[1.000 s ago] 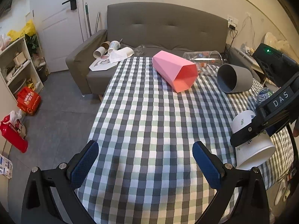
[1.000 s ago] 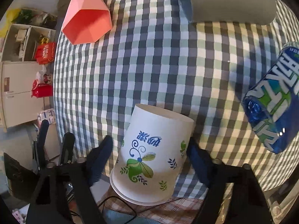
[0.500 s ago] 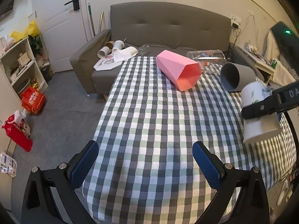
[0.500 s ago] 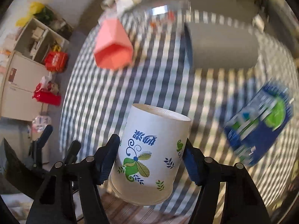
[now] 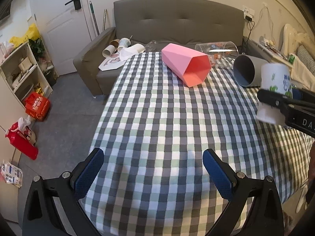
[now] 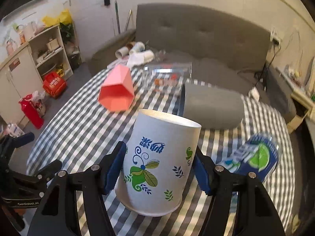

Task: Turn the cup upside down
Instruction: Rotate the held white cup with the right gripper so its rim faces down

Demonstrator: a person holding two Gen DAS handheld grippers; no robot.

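Blurred bottle [image 6: 254, 159], partly behind hand-held gripper [image 6: 159, 167].

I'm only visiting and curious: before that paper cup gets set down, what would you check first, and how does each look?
1. Right tongs hold the paper cup on both sides: ok.
2. Cup fully upside down: not ok, it is tilted.
3. Cup off the table: ok.
4. Bottle lies close beside the cup: not ok.
5. Left tongs open, out of the way: ok.
6. Spot under the cup bare: cannot tell.
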